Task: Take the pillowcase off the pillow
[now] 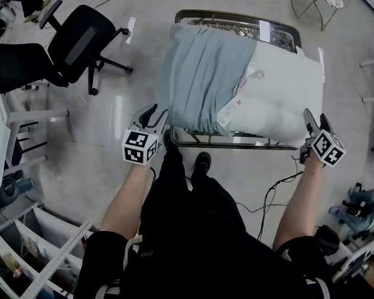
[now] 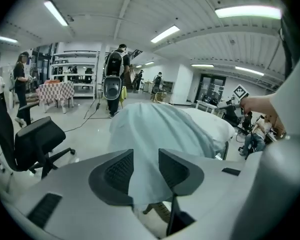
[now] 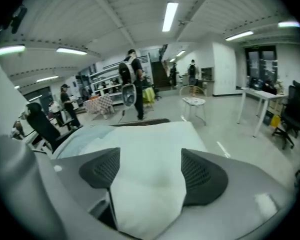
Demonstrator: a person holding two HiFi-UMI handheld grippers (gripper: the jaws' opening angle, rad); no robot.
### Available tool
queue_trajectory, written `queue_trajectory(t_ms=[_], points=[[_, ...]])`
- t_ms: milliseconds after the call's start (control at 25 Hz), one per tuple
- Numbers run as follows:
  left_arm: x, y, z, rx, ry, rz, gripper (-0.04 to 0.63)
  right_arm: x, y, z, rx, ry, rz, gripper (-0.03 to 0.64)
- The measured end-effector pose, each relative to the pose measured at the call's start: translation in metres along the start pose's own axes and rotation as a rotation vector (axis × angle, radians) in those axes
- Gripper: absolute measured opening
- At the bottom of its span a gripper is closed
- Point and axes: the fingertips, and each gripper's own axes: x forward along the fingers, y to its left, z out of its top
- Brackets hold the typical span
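Pale glossy flooring surrounds a dark-framed surface (image 1: 237,143) at the upper centre of the head view, with a black office chair (image 1: 75,39) at upper left. The pillow (image 1: 280,98) lies on the surface. The blue-grey pillowcase (image 1: 202,73) covers only its left part, so the white right part is bare.

The head view places the left tool (image 1: 154,112) at the pillowcase's lower left corner and the right tool (image 1: 316,118) at the pillow's lower right corner, but it does not show the jaw gaps.

- Left gripper view: the left tool is released. Its jaws stand apart, with pillowcase cloth in the gap.
- Right gripper view: the right tool is released. Its jaws are spread wide, and the white pillow corner fills the gap.

Only the gripper views show the people standing in the background.
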Motion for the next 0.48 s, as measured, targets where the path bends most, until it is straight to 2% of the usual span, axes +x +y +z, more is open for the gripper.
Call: queue_trajectory(t_ms=[80,200,320,480], points=[[0.012,0.036,-0.016,-0.032,0.029,0.001,0.177,0.025,0.071,0.001,-0.058,0.033,0.097,0.394],[0.048,0.085,-0.037,-0.07,0.082,-0.037,0.196,0.065,0.147,-0.026,-0.102,0.133,0.161,0.397],[0.091,0.111,-0.048,-0.062,0.137,-0.113,0.206,0.097,0.171,-0.062,-0.092,0.225,0.117,0.407],[0.142,0.111,-0.046,-0.002,0.169,-0.239,0.212,0.111,0.173,-0.074,-0.085,0.216,0.032,0.431]])
